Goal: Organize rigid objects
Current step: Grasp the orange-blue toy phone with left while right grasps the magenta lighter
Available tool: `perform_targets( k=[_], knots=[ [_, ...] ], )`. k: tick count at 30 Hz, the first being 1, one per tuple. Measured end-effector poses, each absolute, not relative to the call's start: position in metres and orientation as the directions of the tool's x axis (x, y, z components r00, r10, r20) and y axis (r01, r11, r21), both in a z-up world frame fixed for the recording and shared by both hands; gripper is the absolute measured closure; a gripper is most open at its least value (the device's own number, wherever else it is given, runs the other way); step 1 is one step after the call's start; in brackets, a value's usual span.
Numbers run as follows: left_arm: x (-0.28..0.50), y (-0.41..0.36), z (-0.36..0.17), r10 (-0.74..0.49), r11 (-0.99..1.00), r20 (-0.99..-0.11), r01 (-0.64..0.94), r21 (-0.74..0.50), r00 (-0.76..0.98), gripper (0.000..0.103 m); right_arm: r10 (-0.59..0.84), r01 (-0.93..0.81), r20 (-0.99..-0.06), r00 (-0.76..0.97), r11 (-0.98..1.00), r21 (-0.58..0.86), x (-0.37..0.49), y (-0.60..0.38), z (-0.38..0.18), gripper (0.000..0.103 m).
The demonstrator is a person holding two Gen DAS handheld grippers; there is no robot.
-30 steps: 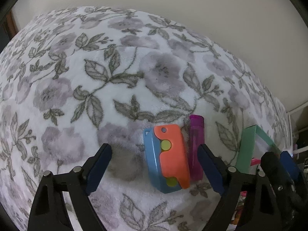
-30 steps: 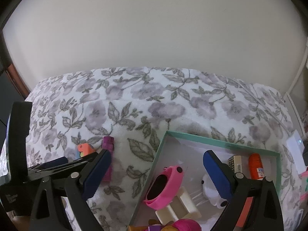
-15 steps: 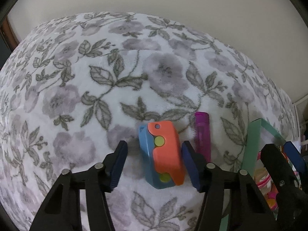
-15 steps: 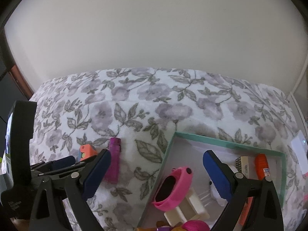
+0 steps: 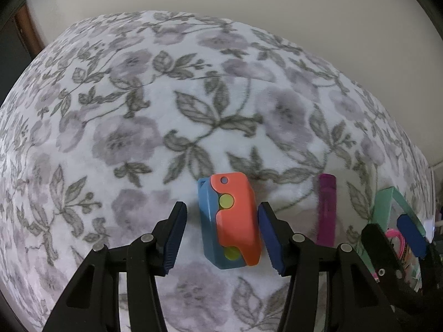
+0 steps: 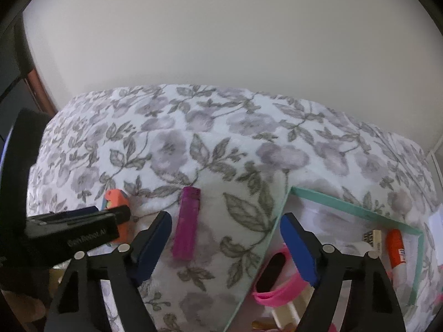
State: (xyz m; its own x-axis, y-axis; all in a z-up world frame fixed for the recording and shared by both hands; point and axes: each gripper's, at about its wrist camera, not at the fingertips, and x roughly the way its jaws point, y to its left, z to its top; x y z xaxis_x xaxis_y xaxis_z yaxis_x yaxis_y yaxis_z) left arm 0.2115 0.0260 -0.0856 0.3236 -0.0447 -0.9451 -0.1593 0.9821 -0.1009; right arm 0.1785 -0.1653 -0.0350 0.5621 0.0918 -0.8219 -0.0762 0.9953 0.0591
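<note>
Orange-and-blue toy now sits between the narrowed left gripper fingers, closing for pickup; right gripper fingers narrowing, empty.

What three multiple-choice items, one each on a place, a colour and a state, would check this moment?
1. Where is the pink band?
A. in the tray
B. on the wall
C. on a chair

2. What colour is the tray's rim?
A. red
B. black
C. teal

3. How is the purple lighter resting?
A. standing upright
B. lying flat on the floral blanket
C. leaning on the tray

Answers:
1 A, since the band sits inside the rim among other items.
2 C, since the rim shows as a teal strip in both views.
3 B, since its whole length lies on the fabric, apart from the tray.
</note>
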Motion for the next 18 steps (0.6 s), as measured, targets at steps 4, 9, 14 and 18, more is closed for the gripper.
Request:
perform_targets(
  k=[4,9,14,18],
  knots=[
    [0.208,0.033,-0.084,-0.045,0.977,-0.946,-0.183,-0.108,0.32,0.048,0.101,-0.096,-0.83,0.548,0.994,0.057,0.18,-0.158,-0.041,0.032],
    [0.206,0.032,-0.084,-0.043,0.979,-0.948,-0.178,-0.103,0.315,0.048,0.126,-0.124,-0.844,0.521,0.99,0.072,0.183,-0.147,-0.052,0.039],
    [0.212,0.029,-0.091,-0.049,0.977,-0.95,-0.181,-0.109,0.307,0.048,0.13,-0.137,-0.858,0.497,0.988,0.07,0.185,-0.138,-0.062,0.054],
    [0.213,0.03,-0.092,-0.045,0.979,-0.951,-0.177,-0.103,0.306,0.048,0.121,-0.14,-0.868,0.481,0.988,0.061,0.187,-0.133,-0.071,0.064]
  ],
)
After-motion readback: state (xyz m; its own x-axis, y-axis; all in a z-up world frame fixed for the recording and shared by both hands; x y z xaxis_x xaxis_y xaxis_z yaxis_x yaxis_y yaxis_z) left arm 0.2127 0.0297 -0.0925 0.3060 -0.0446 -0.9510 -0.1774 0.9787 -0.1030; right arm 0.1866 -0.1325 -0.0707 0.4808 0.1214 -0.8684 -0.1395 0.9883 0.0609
